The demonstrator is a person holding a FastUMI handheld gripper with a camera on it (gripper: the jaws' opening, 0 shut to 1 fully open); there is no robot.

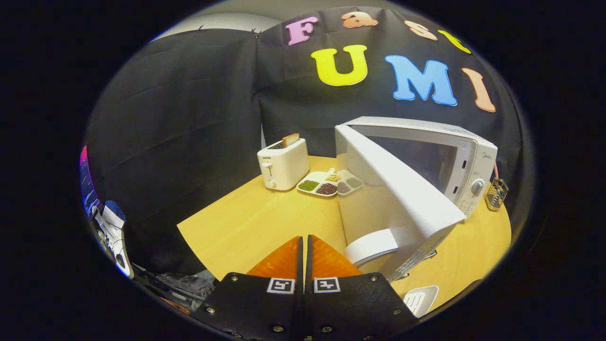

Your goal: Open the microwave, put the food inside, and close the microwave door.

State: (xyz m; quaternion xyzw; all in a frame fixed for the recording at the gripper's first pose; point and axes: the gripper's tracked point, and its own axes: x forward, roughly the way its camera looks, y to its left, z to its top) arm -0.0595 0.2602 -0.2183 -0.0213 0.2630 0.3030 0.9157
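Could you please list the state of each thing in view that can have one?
microwave door: swung wide open.
microwave: cavity looks empty.
toaster: toast sticking up from its slot.
divided tray: filled, on the table beside the toaster.
gripper: shut, holding nothing.

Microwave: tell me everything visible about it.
The microwave is a white box, probably painted metal, standing upright on the wooden table, right of the divided food tray. Its door is swung wide open toward the camera, exposing the cavity. A knob and buttons line its right panel. The gripper, fingers shut and empty, sits just short of the door's handle.
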